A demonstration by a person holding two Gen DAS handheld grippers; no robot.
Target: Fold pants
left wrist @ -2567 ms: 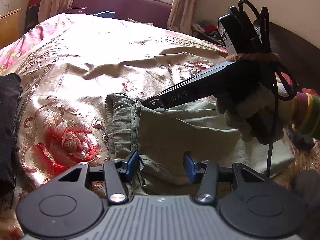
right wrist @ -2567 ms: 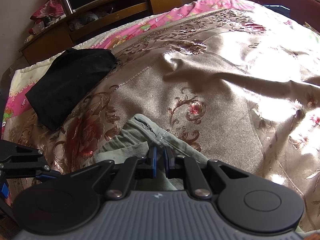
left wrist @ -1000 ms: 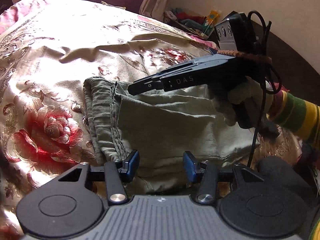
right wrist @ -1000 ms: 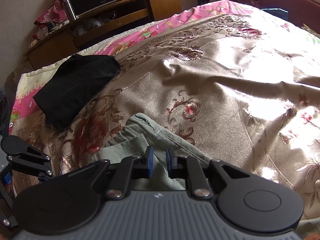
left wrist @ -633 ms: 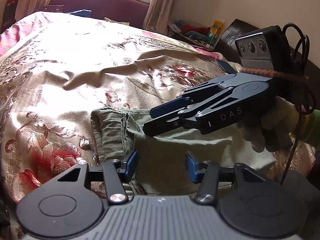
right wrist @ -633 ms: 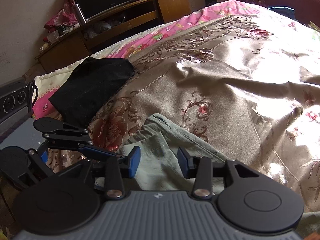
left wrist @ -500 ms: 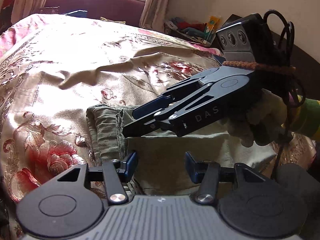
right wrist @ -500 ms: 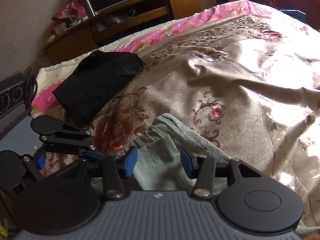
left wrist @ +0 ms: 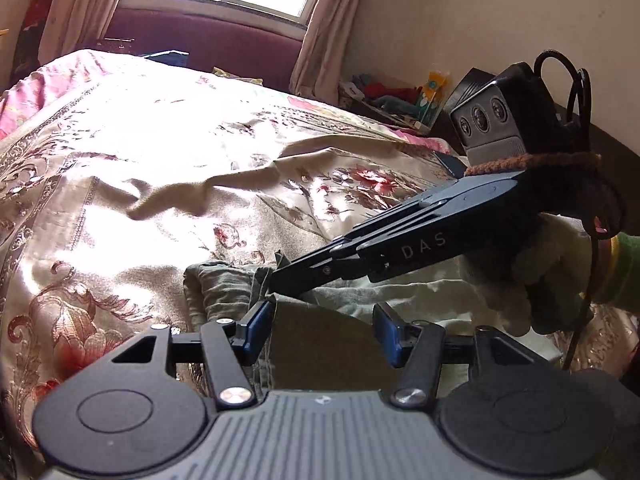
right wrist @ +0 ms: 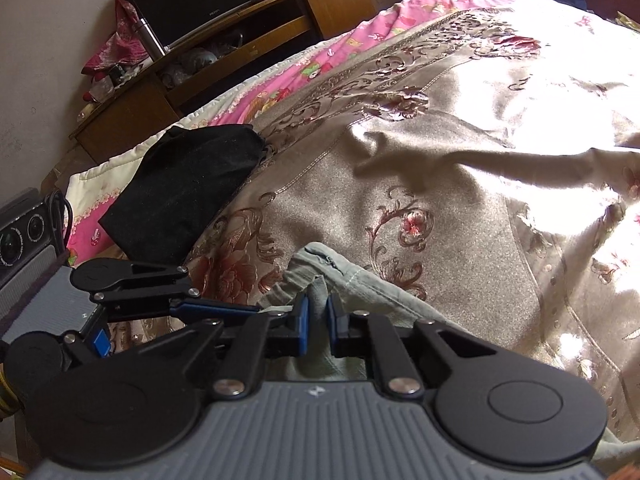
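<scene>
The olive pants (left wrist: 224, 288) lie folded on the floral bedspread (left wrist: 120, 184), at the near edge of the bed. The right tongs (right wrist: 317, 322) are nearly closed, pinching a raised fold of the pants' fabric between their blue pads. The left tongs (left wrist: 320, 326) stand wide open just above the pants, gripping nothing. A black garment (right wrist: 180, 192) lies well apart.

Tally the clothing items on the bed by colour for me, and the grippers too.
Green pants: 1
Black folded garment: 1
Grippers: 2, the left gripper open, the right gripper shut on the green pants
Total: 4
</scene>
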